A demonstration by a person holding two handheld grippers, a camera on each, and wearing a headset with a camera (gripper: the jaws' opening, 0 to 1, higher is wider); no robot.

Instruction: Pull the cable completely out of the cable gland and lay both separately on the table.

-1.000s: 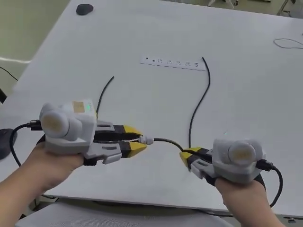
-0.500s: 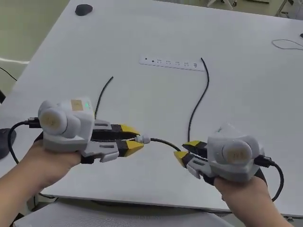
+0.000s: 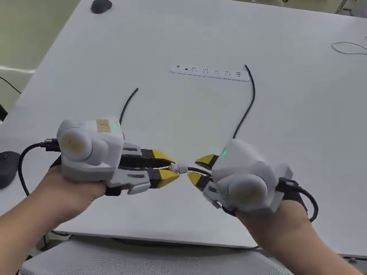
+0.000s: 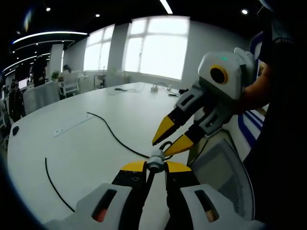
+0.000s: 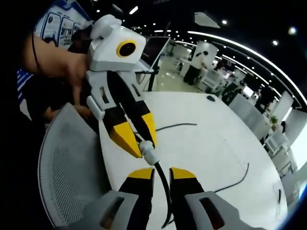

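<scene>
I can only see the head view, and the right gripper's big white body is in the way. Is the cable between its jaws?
Observer: Yes. In the right gripper view the black cable runs between the right gripper jaws, just below the white cable gland. The jaws stand apart, not clamped.
Kid: What's past the table? I just see tabletop.
Observer: The left gripper view shows big bright windows beyond the far end of the table.

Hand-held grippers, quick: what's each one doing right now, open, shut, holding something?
Left hand-held gripper: closed on the cable gland.
Right hand-held gripper: cable runs between its jaws; whether they pinch it cannot be told.
</scene>
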